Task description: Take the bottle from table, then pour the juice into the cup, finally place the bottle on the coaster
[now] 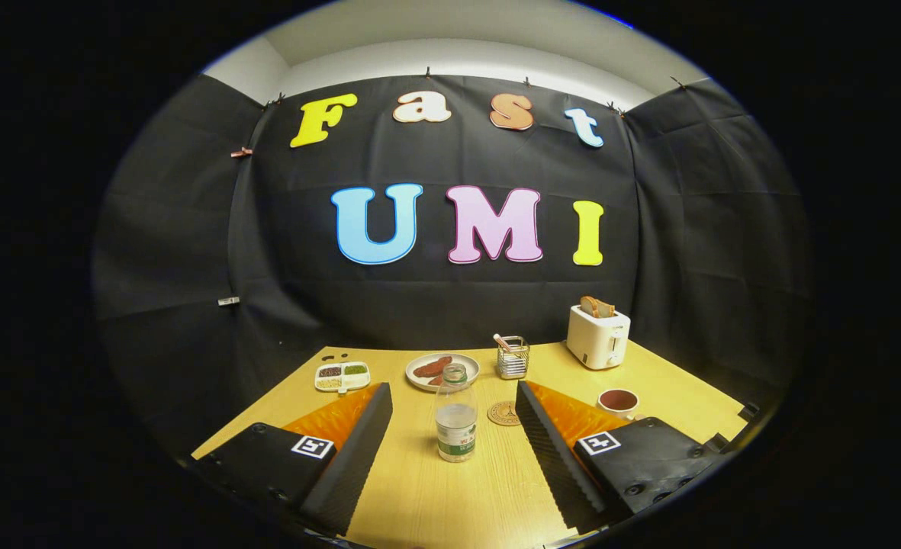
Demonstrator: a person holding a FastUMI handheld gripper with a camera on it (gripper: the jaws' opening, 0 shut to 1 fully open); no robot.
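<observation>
A clear plastic bottle (455,415) with a green label stands upright on the wooden table (450,496), partly filled with clear liquid and uncapped. It sits between my two fingers, level with their tips, with wide gaps on both sides. My gripper (454,393) is open and touches nothing. A round cork coaster (504,413) lies just right of the bottle, beside the right fingertip. A white cup (619,401) with a dark inside stands beyond the right finger.
A plate with reddish food (442,370) lies behind the bottle. A divided white dish (342,377) sits to its left, a wire holder (513,357) to its right. A white toaster with bread (598,335) stands at the back right near the black cloth wall.
</observation>
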